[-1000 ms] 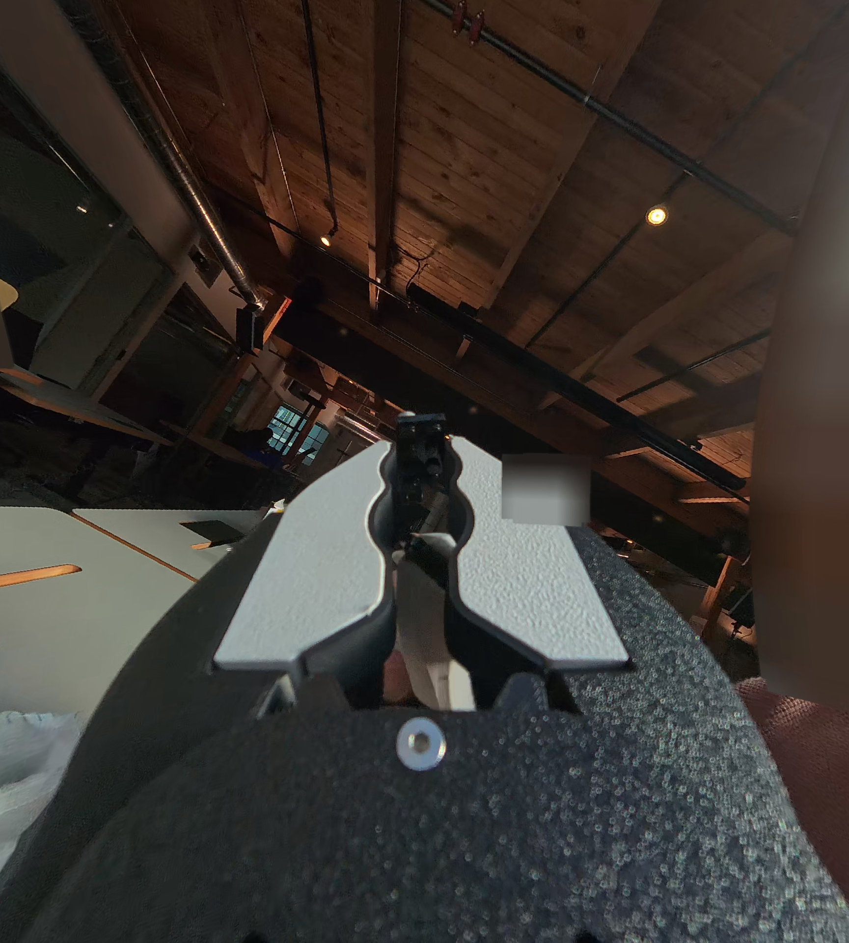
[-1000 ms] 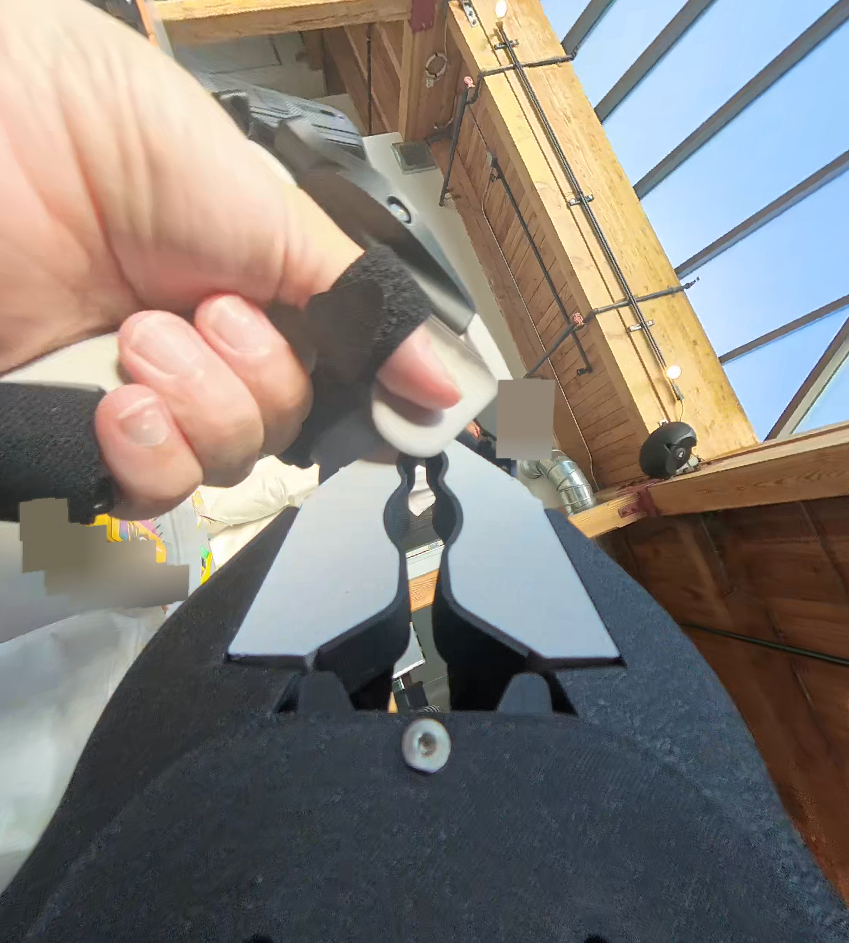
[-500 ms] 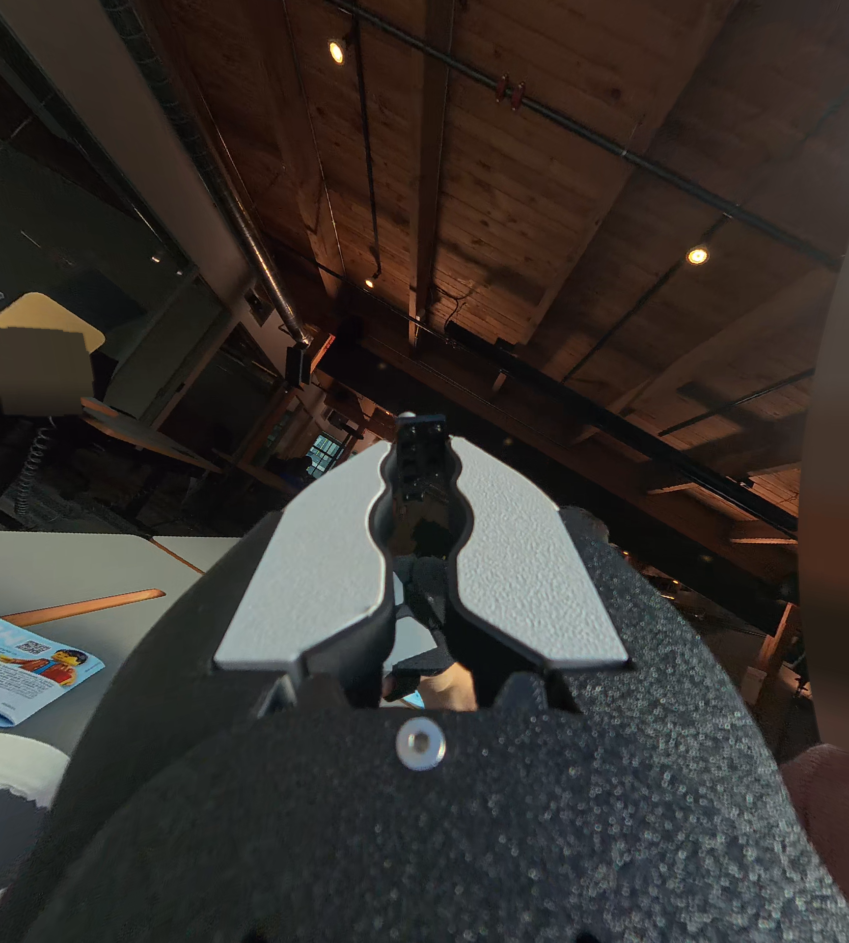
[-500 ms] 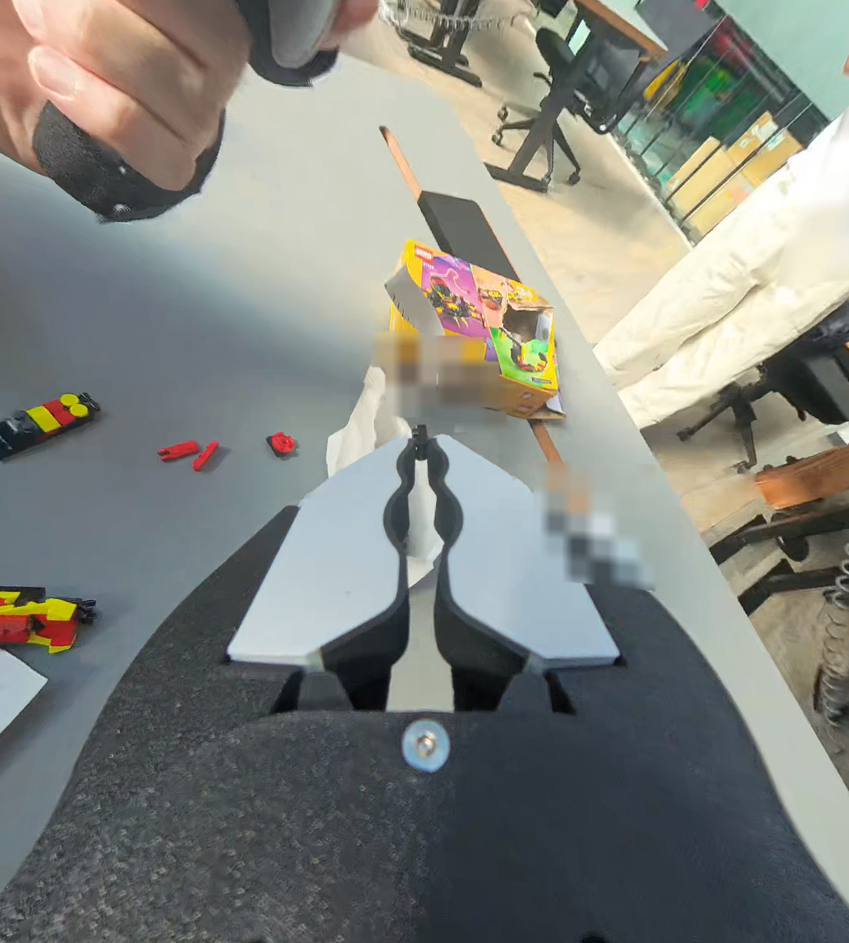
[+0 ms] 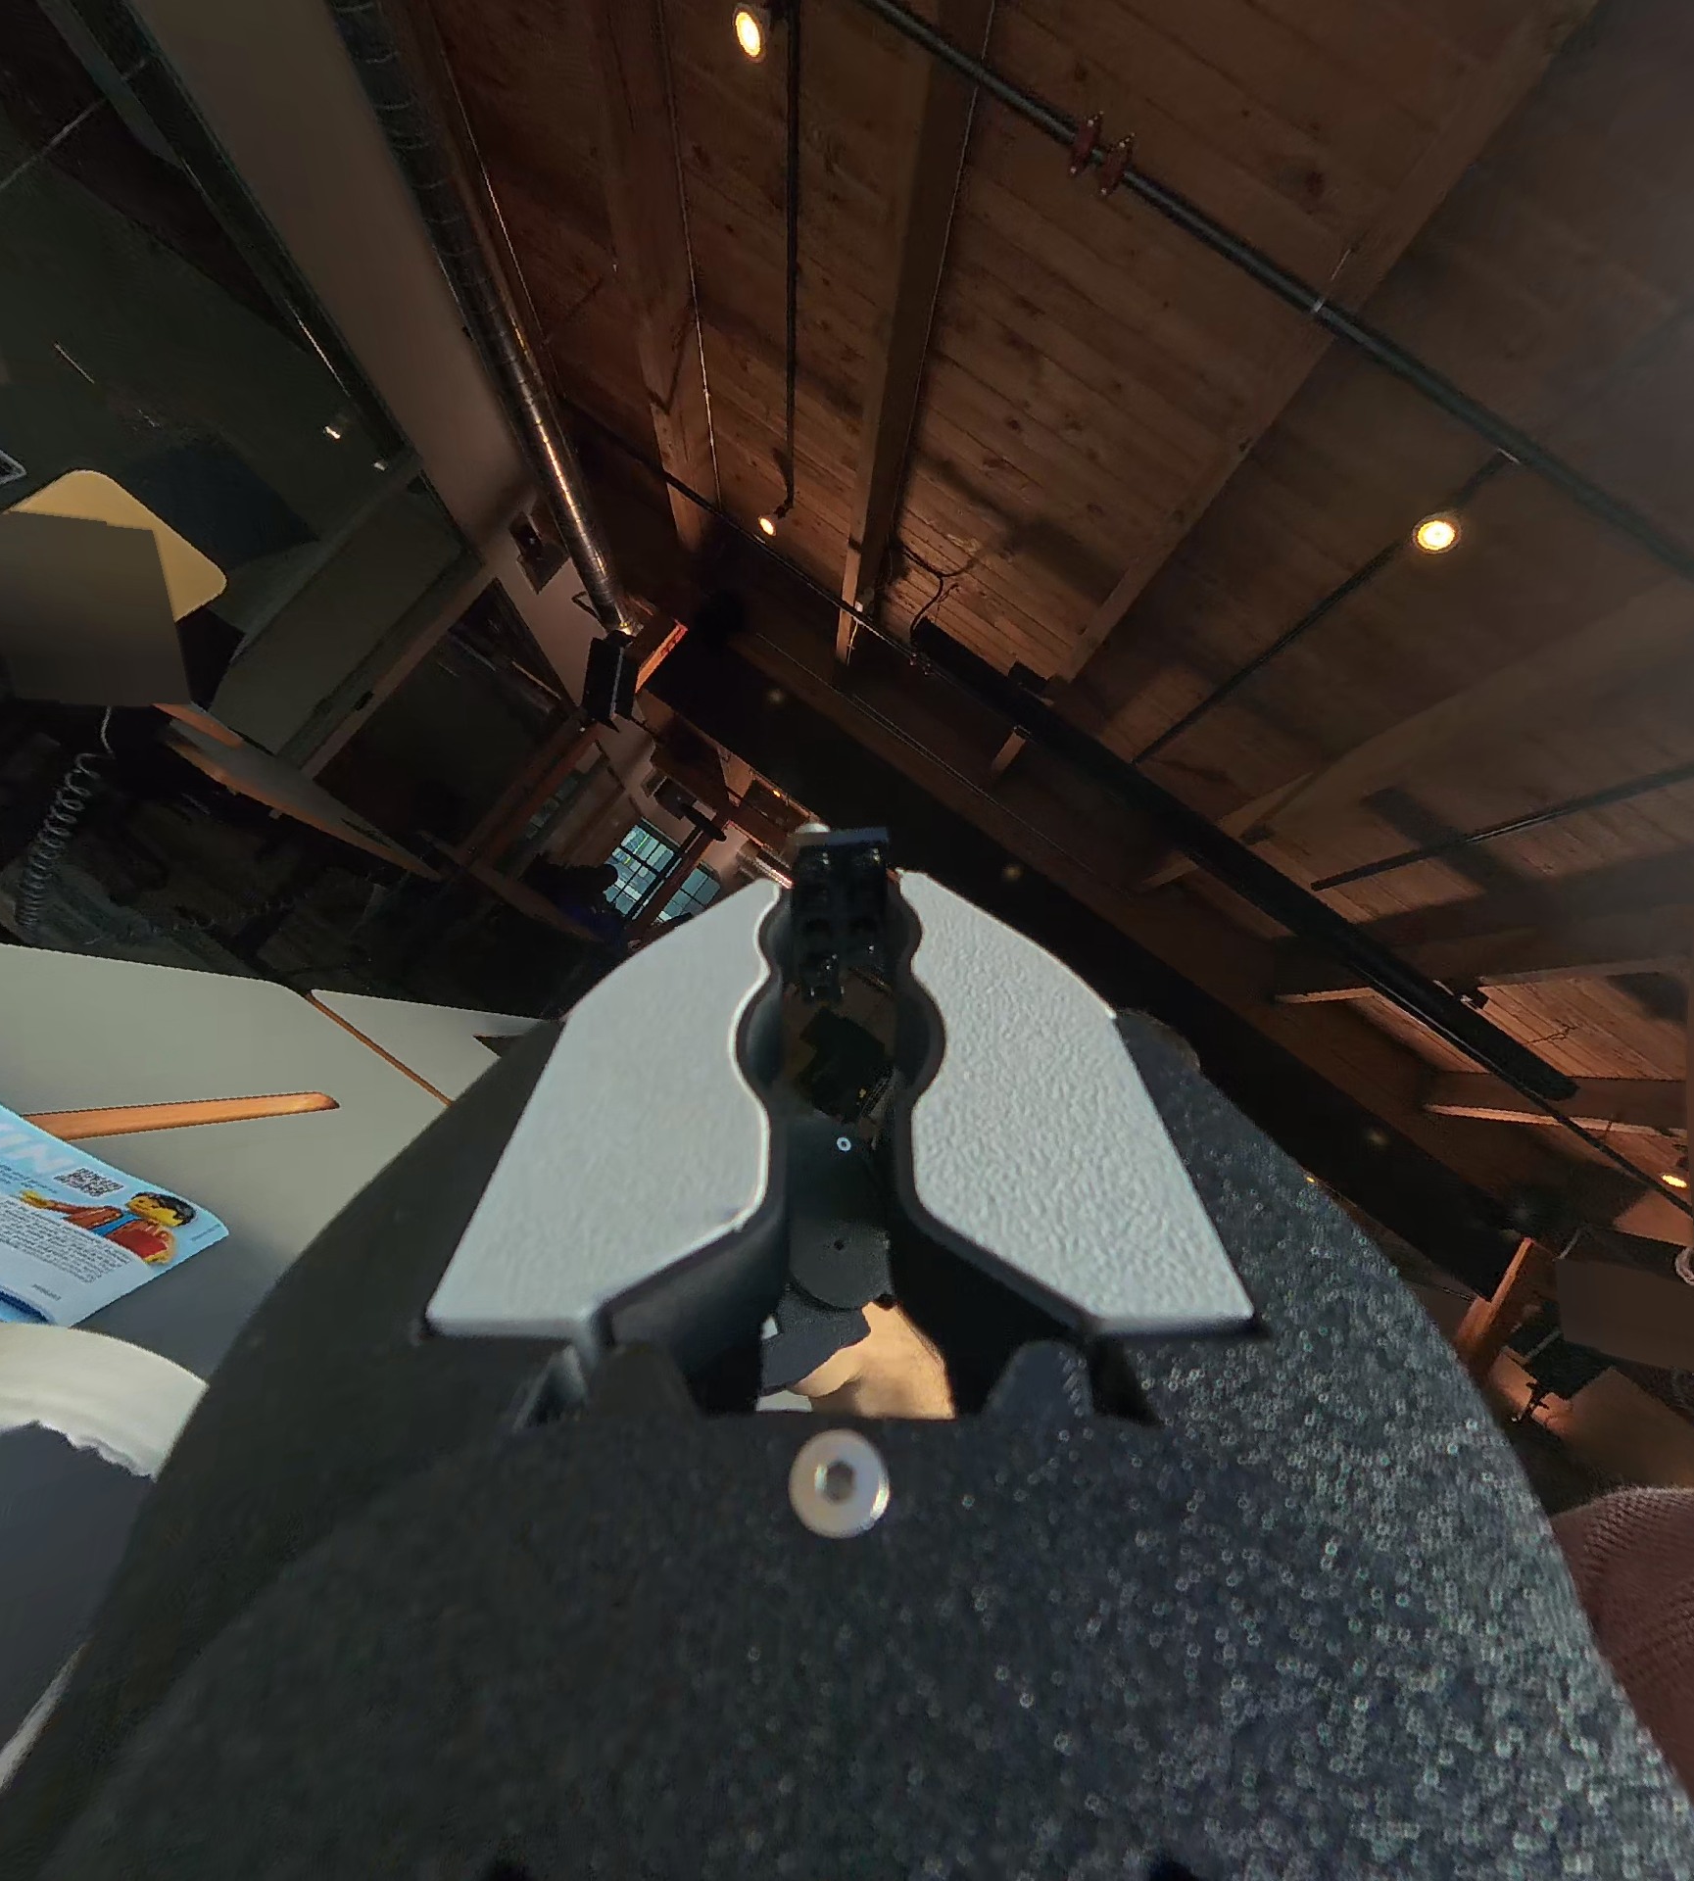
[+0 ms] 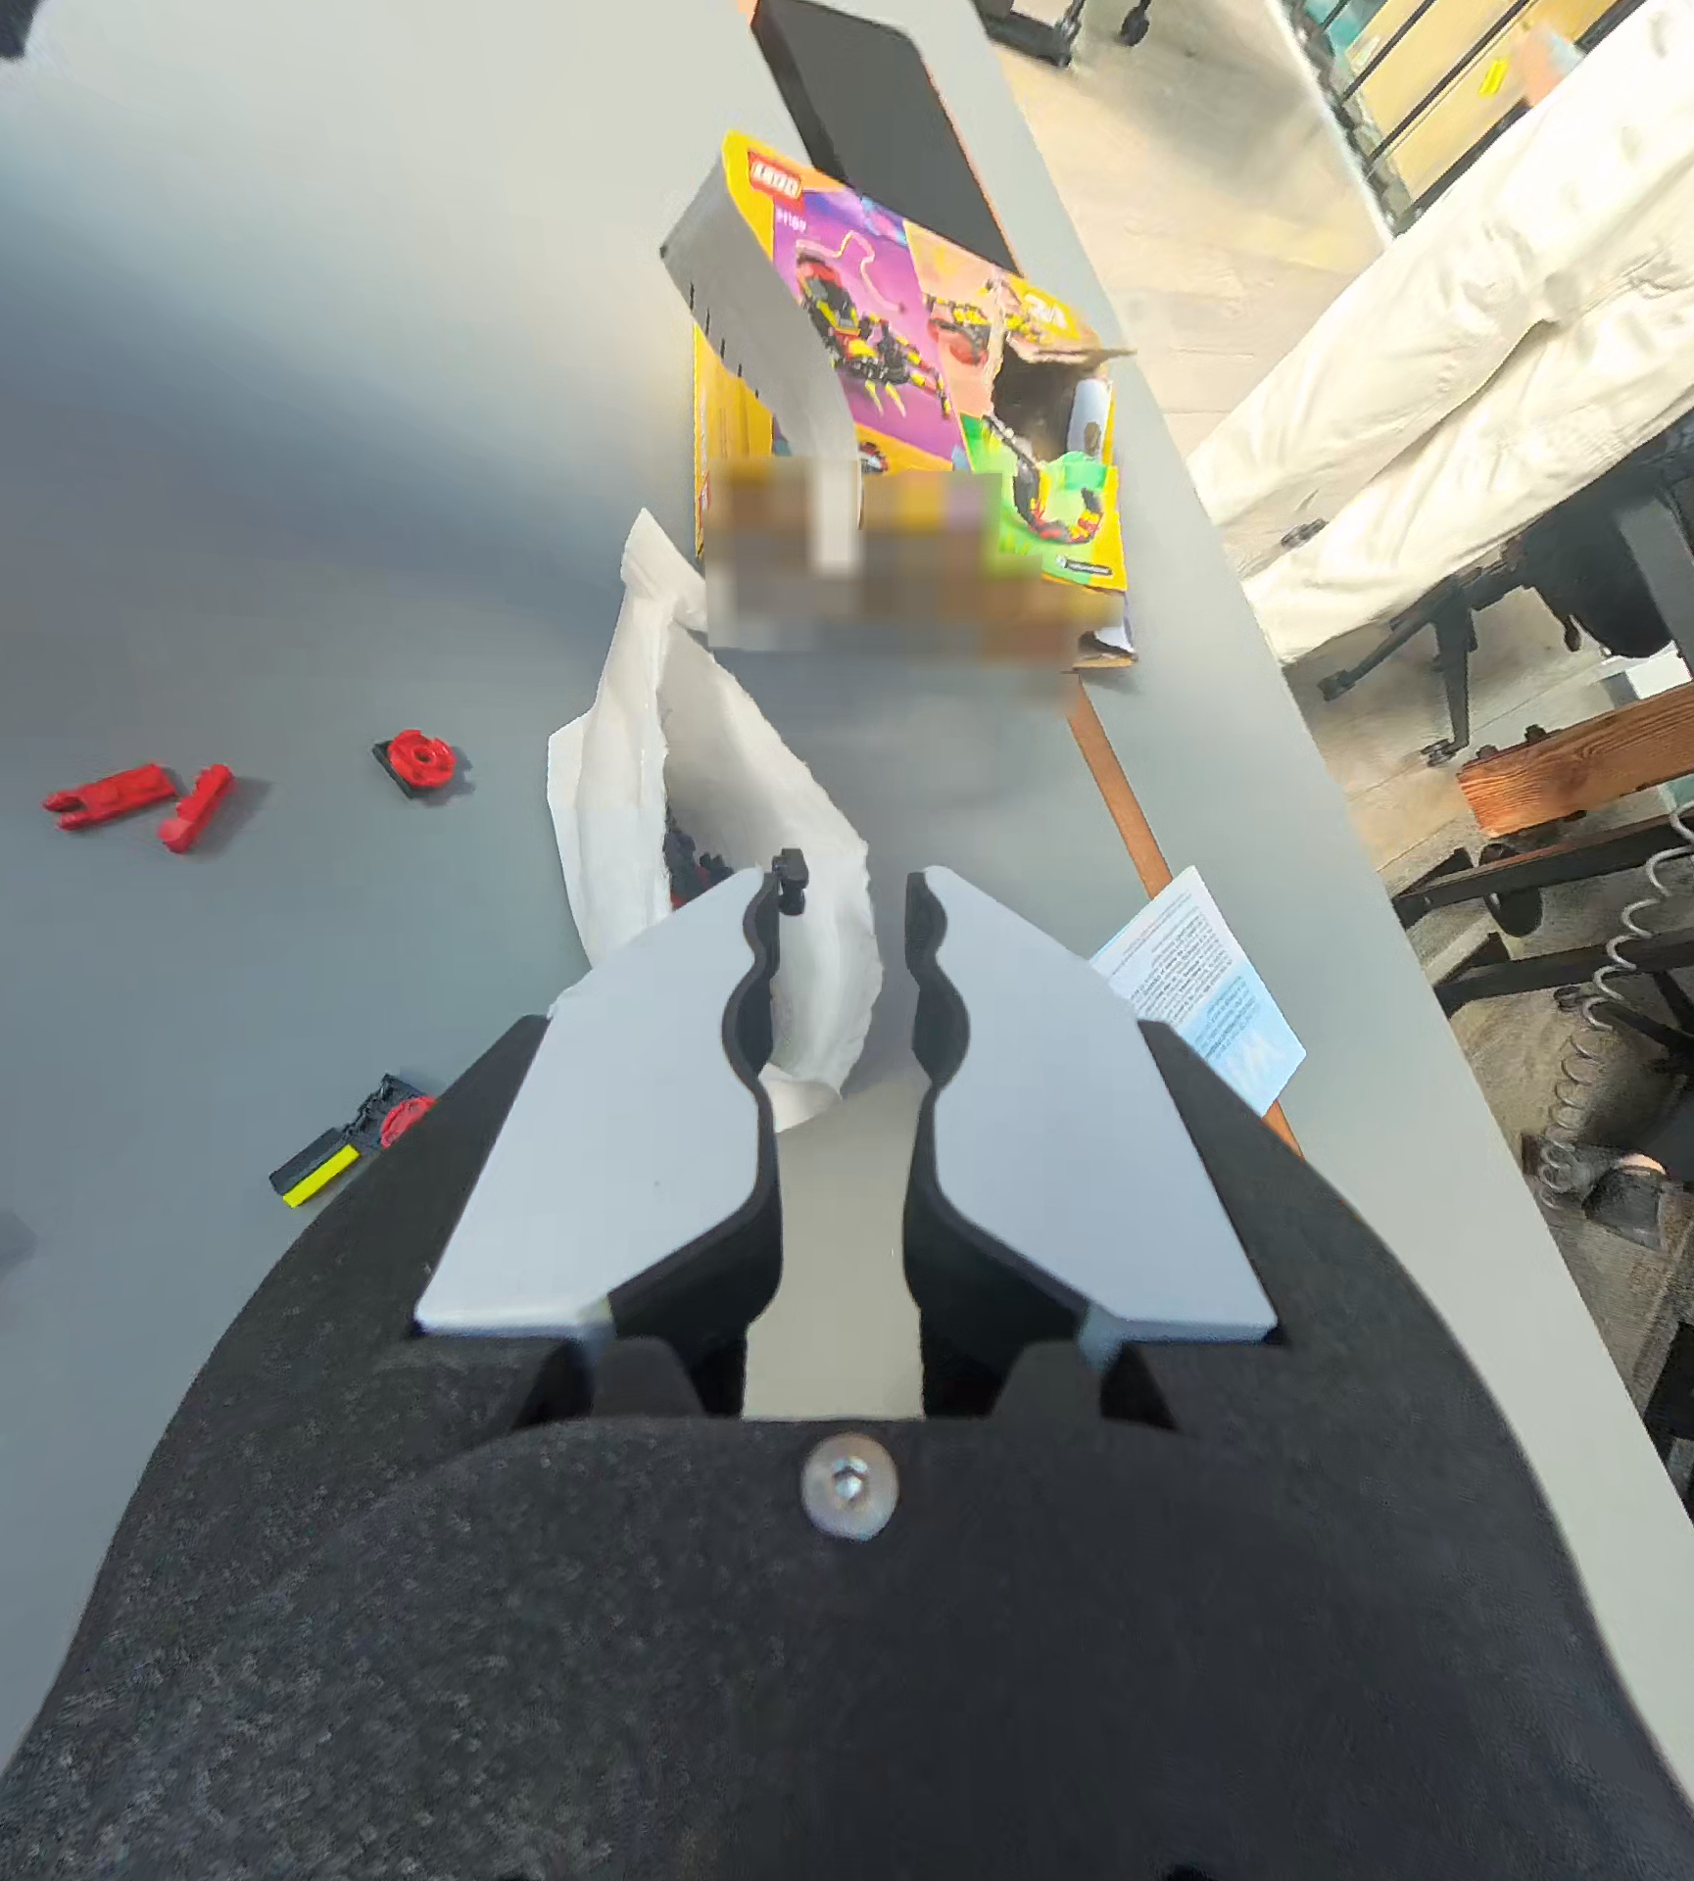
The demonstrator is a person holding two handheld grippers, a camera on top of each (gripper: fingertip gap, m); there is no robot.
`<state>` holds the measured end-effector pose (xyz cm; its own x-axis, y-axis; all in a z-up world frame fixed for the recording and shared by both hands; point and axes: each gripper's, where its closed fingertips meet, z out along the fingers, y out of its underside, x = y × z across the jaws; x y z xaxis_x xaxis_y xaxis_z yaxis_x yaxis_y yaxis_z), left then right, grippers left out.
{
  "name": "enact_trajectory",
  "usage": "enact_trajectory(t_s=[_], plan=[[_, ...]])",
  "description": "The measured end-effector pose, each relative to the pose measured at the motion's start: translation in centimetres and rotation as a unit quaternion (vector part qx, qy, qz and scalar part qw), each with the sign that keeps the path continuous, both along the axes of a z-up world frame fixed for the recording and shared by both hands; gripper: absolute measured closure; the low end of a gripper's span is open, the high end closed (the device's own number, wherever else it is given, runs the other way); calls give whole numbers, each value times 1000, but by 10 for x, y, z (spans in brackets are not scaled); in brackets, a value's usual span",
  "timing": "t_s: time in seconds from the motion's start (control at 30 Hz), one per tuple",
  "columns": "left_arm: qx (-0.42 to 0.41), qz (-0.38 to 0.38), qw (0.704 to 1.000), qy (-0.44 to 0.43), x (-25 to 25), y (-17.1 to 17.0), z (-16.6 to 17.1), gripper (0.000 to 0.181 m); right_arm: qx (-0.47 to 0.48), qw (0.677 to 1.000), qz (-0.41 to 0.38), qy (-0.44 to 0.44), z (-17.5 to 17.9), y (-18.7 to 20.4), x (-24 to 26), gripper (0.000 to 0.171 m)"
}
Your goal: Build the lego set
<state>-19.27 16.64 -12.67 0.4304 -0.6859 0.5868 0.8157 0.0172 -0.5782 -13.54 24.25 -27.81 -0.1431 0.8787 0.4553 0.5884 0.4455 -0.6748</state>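
Black lego piece (image 5: 837, 916) stays pinched at the left gripper (image 5: 840, 921) tips, tilted up toward the wooden ceiling (image 5: 1077, 356), same as 0.5 s ago. Right gripper (image 6: 842, 896) was pressed together, now spread; a tiny black piece (image 6: 794, 873) sits at its left fingertip. White bag (image 6: 720, 814) directly ahead, lego box (image 6: 904, 356) beyond, red pieces (image 6: 140, 804) left on grey table (image 6: 211, 407). Leaflet (image 6: 1199, 987) just right.

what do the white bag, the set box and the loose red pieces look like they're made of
White bag: likely paper, matte, creased, holding its folds. Set box: printed cardboard, with a torn hole showing brown board. Loose red pieces: glossy moulded plastic, with crisp edges and studs.
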Motion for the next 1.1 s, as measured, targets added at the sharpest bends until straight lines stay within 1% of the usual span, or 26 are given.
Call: enact_trajectory(t_s=[0.07,0.13,0.2,0.23,0.33,0.37,0.4,0.43,0.5,0.53,0.6,0.67,0.77,0.8,0.83,0.9,0.93,1.0,1.1], plan=[[-2,-4,1000,-4,0,1,-1,165,-20,1000,12,19,11,-8,0,150],[-4,-2,1000,-5,-1,2,-3,165,19,1000,-10,-18,-4,5,3,153],[-6,-5,1000,-7,0,3,-4,165,19,999,-7,-46,-19,5,4,153],[-7,-6,1000,-6,0,3,-5,165,12,999,-4,-45,-19,3,4,151],[-10,-3,1000,-7,0,5,-7,165,-14,1000,-9,-3,-2,4,2,145],[-11,-2,1000,-9,-1,5,-8,165,-6,1000,-14,9,5,6,3,143],[-9,-1,1000,-13,-2,5,-8,165,3,999,-11,36,17,3,1,141],[-5,-4,1000,-21,-2,4,-7,165,-1,996,0,95,39,-7,-5,141],[-4,-10,999,-34,-1,4,-7,165,-36,968,23,247,97,-38,-14,150],[-4,-13,999,-35,1,3,-8,165,-19,955,29,296,117,-51,-15,157],[-1,-22,999,-38,7,1,-6,165,85,943,10,323,130,-60,-17,156],[4,-29,999,-40,14,-2,-4,165,121,931,21,343,134,-74,-18,155],[5,-42,998,-42,24,-5,-2,165,162,924,15,345,134,-80,-20,157],[6,-46,998,-44,26,-6,-2,165,176,919,15,353,136,-82,-20,160],[6,-45,998,-48,26,-7,-1,165,180,920,20,346,134,-85,-21,166],[10,-42,998,-51,26,-9,1,165,197,916,8,350,137,-85,-20,170],[11,-46,997,-57,26,-9,2,165,199,915,7,351,137,-86,-20,170],[8,-46,997,-60,27,-10,1,165,193,917,3,348,136,-87,-22,163],[9,-52,996,-65,28,-11,2,165,184,919,12,350,134,-88,-22,159]])
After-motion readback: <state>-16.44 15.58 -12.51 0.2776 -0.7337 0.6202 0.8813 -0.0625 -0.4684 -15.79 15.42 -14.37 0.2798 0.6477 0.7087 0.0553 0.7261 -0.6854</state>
